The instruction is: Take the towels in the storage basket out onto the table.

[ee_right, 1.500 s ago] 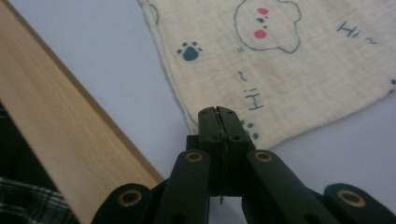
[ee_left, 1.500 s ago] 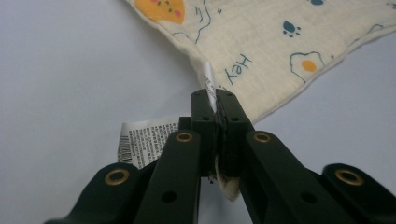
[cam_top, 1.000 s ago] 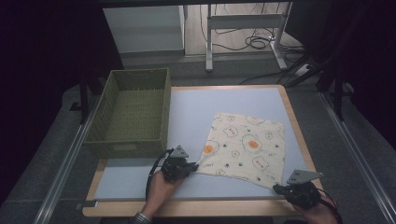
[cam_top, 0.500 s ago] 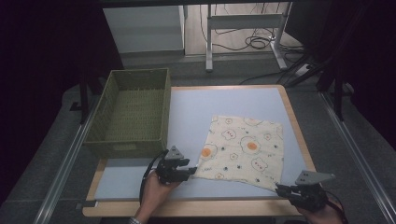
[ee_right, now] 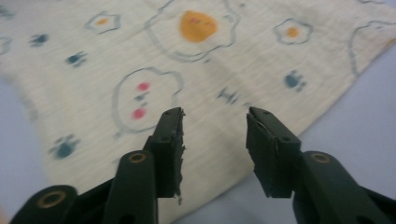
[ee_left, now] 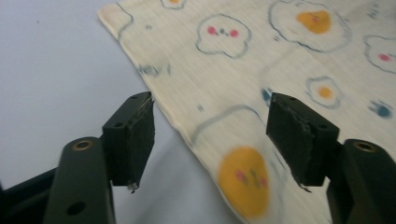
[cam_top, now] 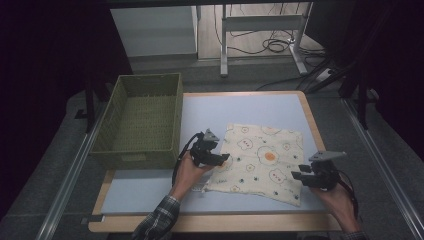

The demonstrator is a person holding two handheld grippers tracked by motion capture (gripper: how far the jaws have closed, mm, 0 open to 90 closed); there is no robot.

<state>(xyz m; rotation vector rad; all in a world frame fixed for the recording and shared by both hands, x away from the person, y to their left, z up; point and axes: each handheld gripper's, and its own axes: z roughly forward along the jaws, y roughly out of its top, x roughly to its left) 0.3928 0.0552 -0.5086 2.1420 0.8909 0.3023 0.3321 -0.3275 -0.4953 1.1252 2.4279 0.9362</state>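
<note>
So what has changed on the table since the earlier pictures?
Both hand-held grippers, left and right, have just been opening and let go of the cream egg-print cloth, which now lies flatter. The woven green basket stayed put.
</note>
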